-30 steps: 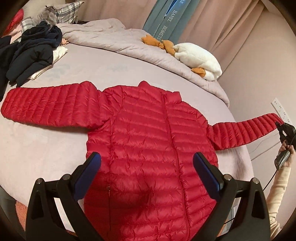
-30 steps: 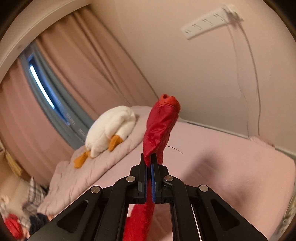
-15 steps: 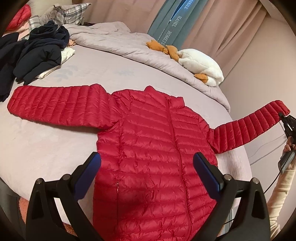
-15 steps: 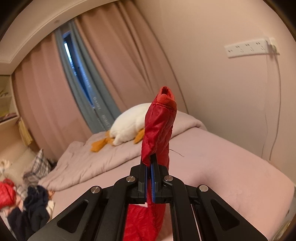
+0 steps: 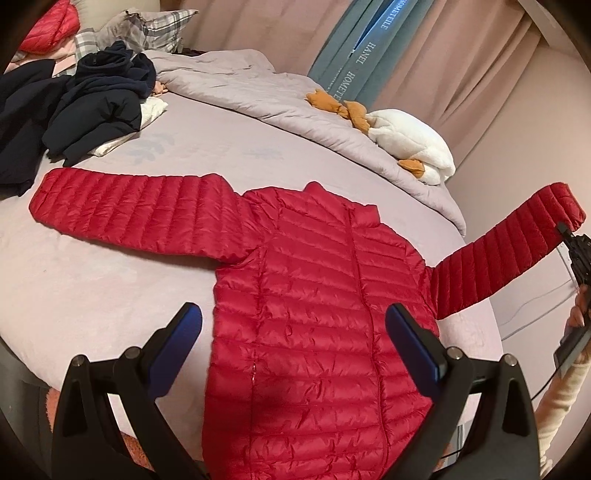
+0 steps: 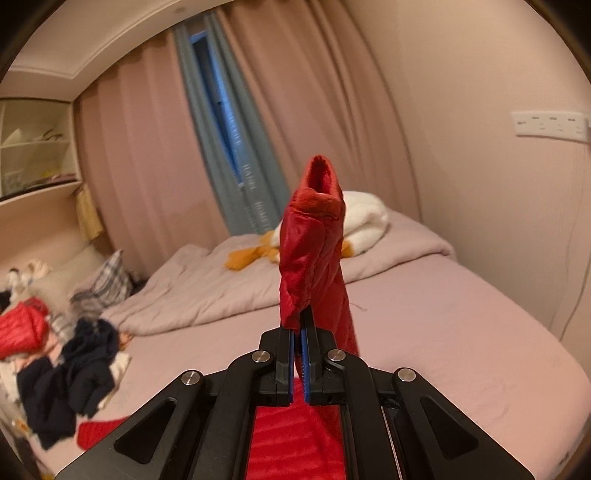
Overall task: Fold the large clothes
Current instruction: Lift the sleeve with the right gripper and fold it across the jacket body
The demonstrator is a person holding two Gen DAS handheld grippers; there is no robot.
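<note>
Pink curtains (image 6: 147, 155), blue window strip (image 6: 225, 122), beige wall (image 6: 461, 129), wall sockets (image 6: 548, 124), shelves (image 6: 33, 147).

Bed (image 5: 110, 288) with pale mauve sheet. Grey duvet (image 5: 258, 92) bunched along far side. White plush duck (image 5: 410, 147), orange feet, lying on duvet near wall. Dark navy clothes (image 5: 92, 107) heaped at left. Plaid pillow (image 5: 159, 26) behind heap. Pink curtains (image 6: 140, 155), blue-grey curtain panel (image 6: 236, 147). Wall socket strip (image 6: 550, 125). Open shelving (image 6: 33, 147) far left.
</note>
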